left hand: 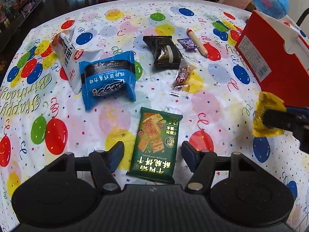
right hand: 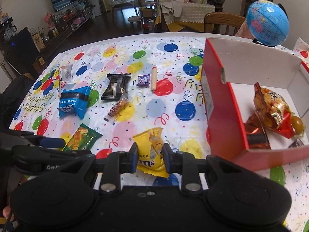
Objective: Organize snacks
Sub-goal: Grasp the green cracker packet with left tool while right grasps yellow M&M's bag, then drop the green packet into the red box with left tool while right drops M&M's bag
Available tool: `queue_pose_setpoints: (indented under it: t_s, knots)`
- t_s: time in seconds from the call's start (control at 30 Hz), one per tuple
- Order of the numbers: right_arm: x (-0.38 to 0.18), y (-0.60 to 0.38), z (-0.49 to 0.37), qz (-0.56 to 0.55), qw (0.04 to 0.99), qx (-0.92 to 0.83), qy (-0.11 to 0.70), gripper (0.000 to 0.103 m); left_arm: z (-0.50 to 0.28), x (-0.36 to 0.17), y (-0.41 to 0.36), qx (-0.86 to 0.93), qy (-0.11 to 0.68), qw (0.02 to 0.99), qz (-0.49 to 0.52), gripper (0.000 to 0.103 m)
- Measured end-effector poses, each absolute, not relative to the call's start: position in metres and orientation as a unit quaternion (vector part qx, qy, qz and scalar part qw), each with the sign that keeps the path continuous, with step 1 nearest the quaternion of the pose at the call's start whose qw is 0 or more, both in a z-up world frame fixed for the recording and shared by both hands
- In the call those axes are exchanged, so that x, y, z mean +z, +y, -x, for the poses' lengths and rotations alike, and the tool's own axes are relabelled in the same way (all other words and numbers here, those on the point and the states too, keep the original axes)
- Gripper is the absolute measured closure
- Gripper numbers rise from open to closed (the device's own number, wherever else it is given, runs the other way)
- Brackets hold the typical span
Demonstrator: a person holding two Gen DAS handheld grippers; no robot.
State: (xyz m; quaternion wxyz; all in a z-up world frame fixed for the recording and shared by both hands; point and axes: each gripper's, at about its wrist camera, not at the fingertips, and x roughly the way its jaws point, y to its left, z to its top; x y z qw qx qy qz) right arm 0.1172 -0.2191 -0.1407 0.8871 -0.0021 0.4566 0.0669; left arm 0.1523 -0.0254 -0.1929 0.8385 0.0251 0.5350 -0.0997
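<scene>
A few snacks lie in the red box (right hand: 224,104); the right gripper (right hand: 150,157) clamps the yellow packet (right hand: 152,145), the left gripper (left hand: 152,155) stands wide around the green packet (left hand: 156,145), and several others wait on the table (right hand: 173,89).

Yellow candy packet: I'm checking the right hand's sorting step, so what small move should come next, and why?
Probably carry the yellow packet rightward over the red box wall. The right gripper is shut on it just left of the box, which already holds snacks.
</scene>
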Motion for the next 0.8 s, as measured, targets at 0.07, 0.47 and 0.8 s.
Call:
queue_pose_setpoints:
  t_s: [0.07,0.47,0.8]
  knots:
    - [-0.138,-0.22,-0.113,0.002,0.888,0.062,0.455,0.079,-0.152,-0.193,-0.026,-0.097,0.532,0.841,-0.027,0.043]
    - [-0.113,-0.221,-0.084,0.014,0.898,0.039,0.437,0.079,-0.138,-0.173,-0.014,-0.1,0.517,0.85,-0.006,0.06]
    - [-0.064,-0.233,-0.063,0.013,0.917,0.042,0.396,0.079,-0.119,-0.109,-0.029,-0.111,0.479,0.871,0.008,0.06]
